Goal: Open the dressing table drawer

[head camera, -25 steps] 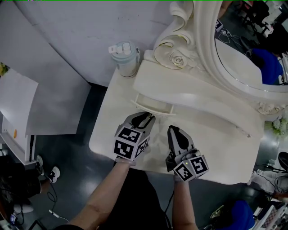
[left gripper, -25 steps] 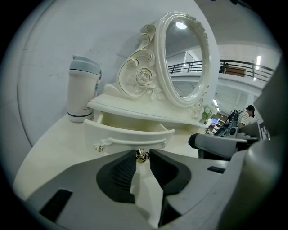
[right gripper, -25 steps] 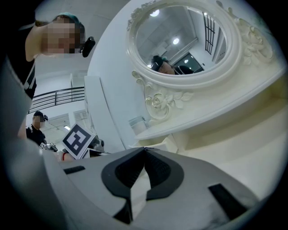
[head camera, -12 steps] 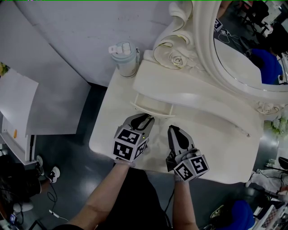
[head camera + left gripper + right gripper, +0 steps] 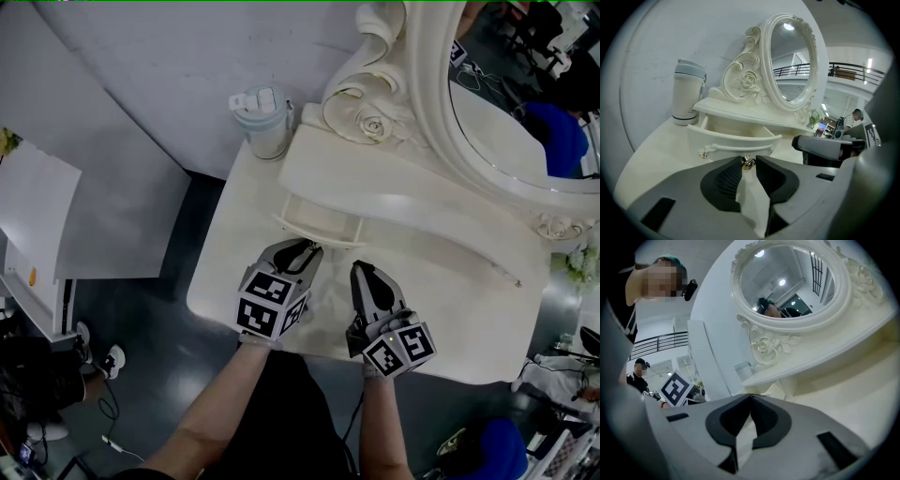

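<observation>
Left tool (image 5: 302, 246) pinches the small gold knob (image 5: 748, 162) of the cream drawer (image 5: 736, 140) just above it in frame; right tool (image 5: 362, 270) closed, empty.

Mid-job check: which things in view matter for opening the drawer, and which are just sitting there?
In the job: drawer, partly open; its gold knob, pinched by the left gripper; dressing table.
Just lying about: lidded tumbler on the tabletop; oval mirror; right gripper, shut, holding nothing.
</observation>
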